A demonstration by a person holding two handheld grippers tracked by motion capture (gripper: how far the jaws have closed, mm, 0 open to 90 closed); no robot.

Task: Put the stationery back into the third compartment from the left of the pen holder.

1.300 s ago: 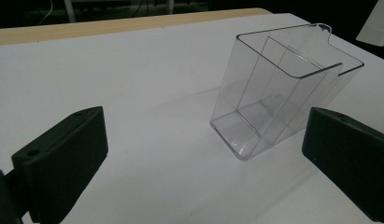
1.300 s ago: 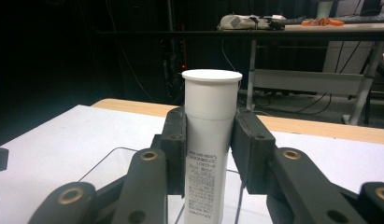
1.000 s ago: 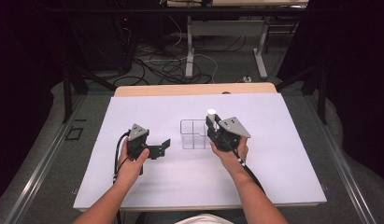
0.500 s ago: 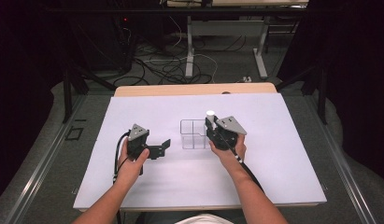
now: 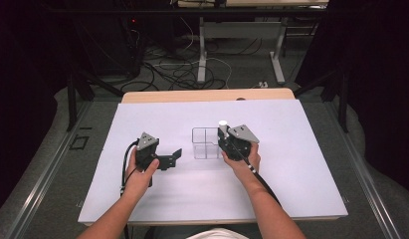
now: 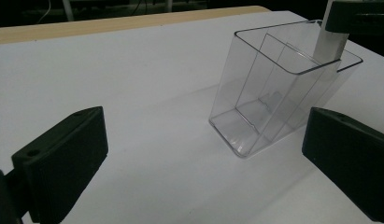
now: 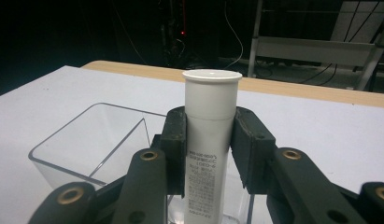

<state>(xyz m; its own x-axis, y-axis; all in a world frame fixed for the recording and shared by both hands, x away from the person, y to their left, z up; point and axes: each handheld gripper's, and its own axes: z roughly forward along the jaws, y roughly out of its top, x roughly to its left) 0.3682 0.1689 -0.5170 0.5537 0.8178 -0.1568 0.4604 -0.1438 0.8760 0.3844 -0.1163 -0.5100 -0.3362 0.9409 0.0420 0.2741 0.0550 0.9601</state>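
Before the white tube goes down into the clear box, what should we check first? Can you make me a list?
1. Right gripper fingers squeeze the white tube: ok.
2. Tube stands upright: ok.
3. Tube is over the clear box: ok.
4. Compartment under the tube is free: cannot tell.
5. Left gripper is open and apart from the box: ok.
6. Box sits flat on the white table: ok.
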